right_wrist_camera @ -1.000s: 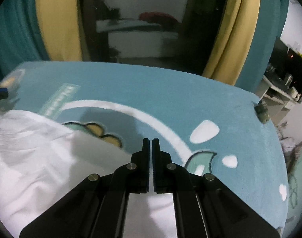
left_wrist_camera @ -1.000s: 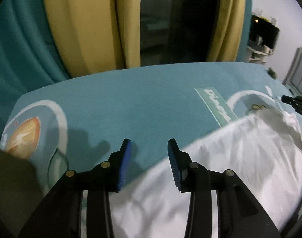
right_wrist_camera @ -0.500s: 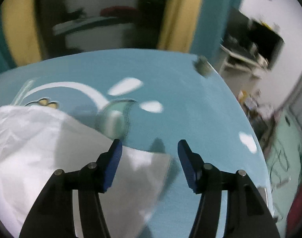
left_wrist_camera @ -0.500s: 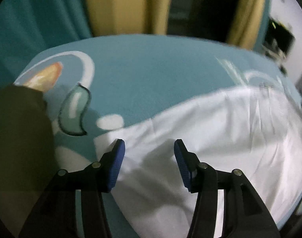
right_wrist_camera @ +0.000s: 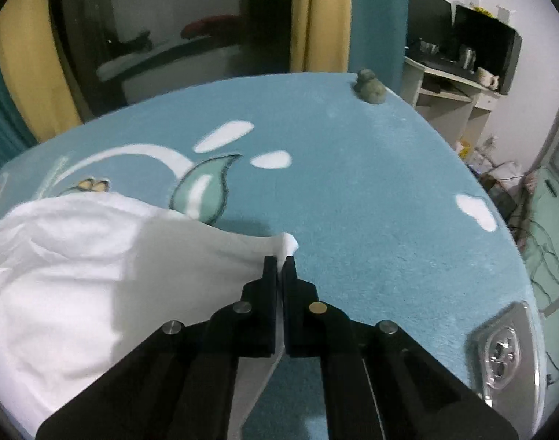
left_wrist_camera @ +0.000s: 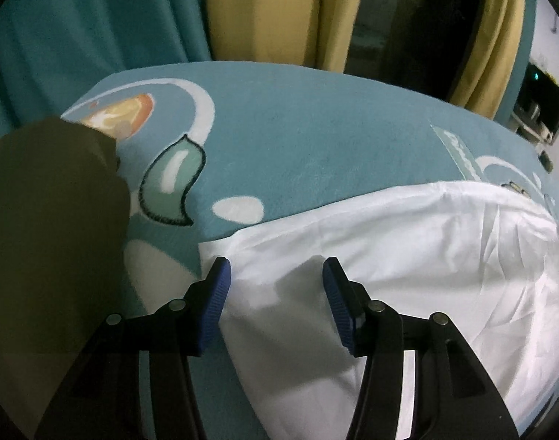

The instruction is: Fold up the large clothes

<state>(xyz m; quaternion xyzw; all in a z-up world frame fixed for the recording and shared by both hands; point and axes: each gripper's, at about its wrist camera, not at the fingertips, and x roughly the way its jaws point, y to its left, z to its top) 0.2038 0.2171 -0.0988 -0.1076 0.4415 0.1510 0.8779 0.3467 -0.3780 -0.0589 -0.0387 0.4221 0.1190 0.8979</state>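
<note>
On blue bed (left_wrist_camera: 316, 139), white garment (left_wrist_camera: 407, 242) lies flat. R gripper (right_wrist_camera: 283, 262) clamped on its corner; L gripper (left_wrist_camera: 274, 275) spread wide, straddling opposite corner edge, nothing pinched yet.

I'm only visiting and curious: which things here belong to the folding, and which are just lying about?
Part of the job:
white garment
right gripper, shut on its corner
left gripper, open over it

Just lying about:
grey lump
dark green cloth
desk
</note>
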